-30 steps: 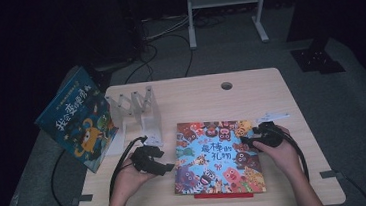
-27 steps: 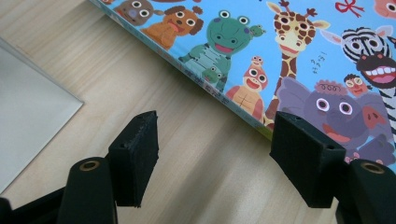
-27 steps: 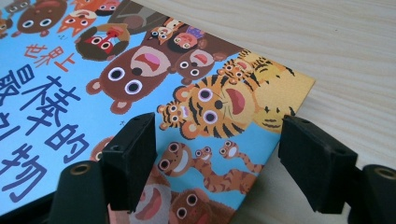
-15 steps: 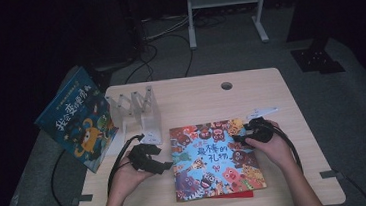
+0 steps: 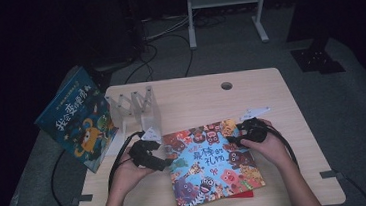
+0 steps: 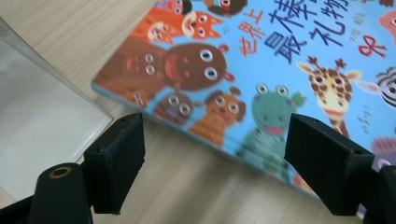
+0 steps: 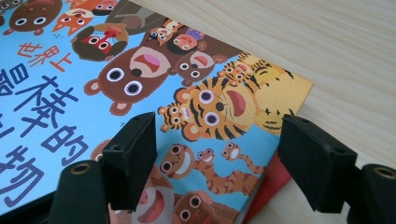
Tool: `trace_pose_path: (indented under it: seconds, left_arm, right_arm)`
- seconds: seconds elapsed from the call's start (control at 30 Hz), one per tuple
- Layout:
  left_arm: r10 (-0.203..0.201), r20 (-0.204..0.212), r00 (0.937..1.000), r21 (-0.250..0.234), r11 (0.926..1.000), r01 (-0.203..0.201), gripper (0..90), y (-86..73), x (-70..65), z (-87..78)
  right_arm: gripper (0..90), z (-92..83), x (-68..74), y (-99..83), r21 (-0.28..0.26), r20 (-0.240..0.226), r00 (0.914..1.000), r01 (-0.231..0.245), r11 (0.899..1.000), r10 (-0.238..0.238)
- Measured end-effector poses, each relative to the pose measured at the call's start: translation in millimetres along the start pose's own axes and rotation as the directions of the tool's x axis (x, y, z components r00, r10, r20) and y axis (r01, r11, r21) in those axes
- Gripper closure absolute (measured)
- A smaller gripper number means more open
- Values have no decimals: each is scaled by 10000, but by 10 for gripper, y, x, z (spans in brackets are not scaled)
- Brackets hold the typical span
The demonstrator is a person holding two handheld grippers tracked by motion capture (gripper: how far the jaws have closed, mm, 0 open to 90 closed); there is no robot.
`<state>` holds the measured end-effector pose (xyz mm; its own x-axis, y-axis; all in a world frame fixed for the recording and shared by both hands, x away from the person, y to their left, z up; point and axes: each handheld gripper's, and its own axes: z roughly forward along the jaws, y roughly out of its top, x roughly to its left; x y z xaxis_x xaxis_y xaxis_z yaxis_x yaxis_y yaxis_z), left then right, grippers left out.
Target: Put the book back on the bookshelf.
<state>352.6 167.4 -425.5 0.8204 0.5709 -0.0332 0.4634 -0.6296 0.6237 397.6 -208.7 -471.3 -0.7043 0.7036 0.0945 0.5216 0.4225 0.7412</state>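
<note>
Hands come in from the near edge of the table (image 5: pixel 291 98), one gripper in each. The left gripper (image 5: pixel 162 163) sits at the left edge of the picture book (image 5: pixel 211 160). Its jaws have just been opening and stand released, one over bare wood and one over the cover's corner, with nothing pinched between them as the left gripper view shows. The right gripper (image 5: pixel 230 140) hovers over the book's far right corner, by the tiger drawing (image 7: pixel 219 107). Its jaws are apart and grasp nothing; they straddle the cover without pressing on it.

The book lies flat on the near middle of the table, face up and turned a little askew, with a red book (image 7: pixel 268 186) peeking out beneath its near right edge.

Farther back on the left stands a clear rack (image 5: pixel 133 107), its slots unfilled. A second blue book (image 5: pixel 77 122) leans beyond the table's left edge.

As I judge it, the work is at an early stage: no book stands in the rack yet, and the picture book has still to be gripped, lifted and slotted in.
</note>
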Motion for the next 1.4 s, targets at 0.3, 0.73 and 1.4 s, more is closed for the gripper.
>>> trace_pose_path:
  seconds: [0.3,0.73,1.4]
  left_arm:
    - [-41,-52,10000,49,10000,41,173,35,34,91]
    - [-310,18,9995,349,9989,310,157,-19,105,268]
    - [-546,233,9982,351,9979,538,143,-45,110,284]
  right_arm:
    - [266,115,80,86,117,-724,9970,265,9996,-256]
    - [262,237,203,181,107,-1108,9929,438,9990,-424]
    - [319,-497,201,-380,-140,-545,9984,121,9998,-128]
